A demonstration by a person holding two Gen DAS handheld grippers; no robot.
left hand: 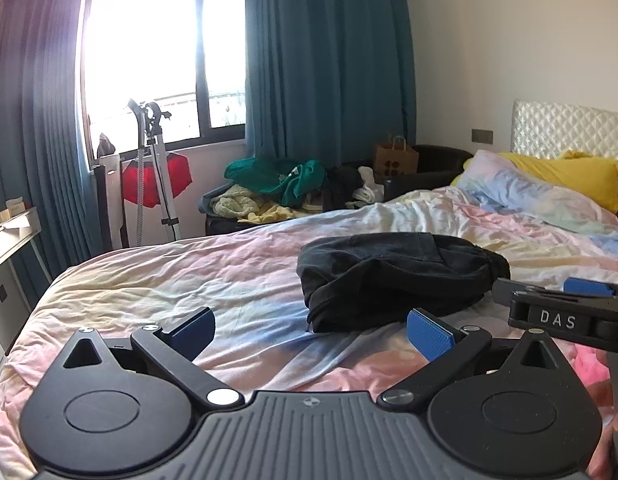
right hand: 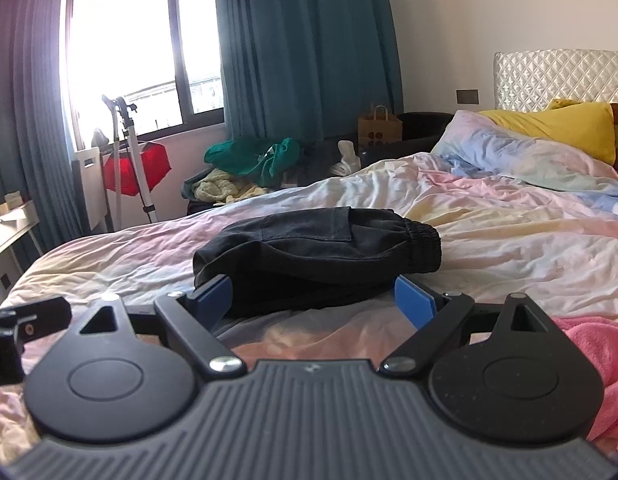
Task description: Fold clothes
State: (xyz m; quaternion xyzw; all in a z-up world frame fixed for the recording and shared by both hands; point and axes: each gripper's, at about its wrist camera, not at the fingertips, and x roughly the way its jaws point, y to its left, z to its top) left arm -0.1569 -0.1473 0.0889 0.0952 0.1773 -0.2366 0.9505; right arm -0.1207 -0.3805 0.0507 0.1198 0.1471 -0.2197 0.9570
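Observation:
A folded black garment (left hand: 397, 276) with an elastic waistband lies on the pastel bed cover (left hand: 213, 280); it also shows in the right wrist view (right hand: 317, 248). My left gripper (left hand: 311, 334) is open and empty, low over the bed, just left of and in front of the garment. My right gripper (right hand: 313, 300) is open, its blue pads (right hand: 413, 300) standing at either side of the garment's near edge without closing on it. The right gripper's body (left hand: 565, 312) shows at the right edge of the left wrist view.
A pink cloth (right hand: 589, 352) lies on the bed at the near right. Pillows (right hand: 549, 152) and a padded headboard (right hand: 561, 76) are at the far right. Beyond the bed are a heap of clothes (left hand: 277, 188), a paper bag (left hand: 395, 156), a garment steamer (left hand: 157, 168) and curtains.

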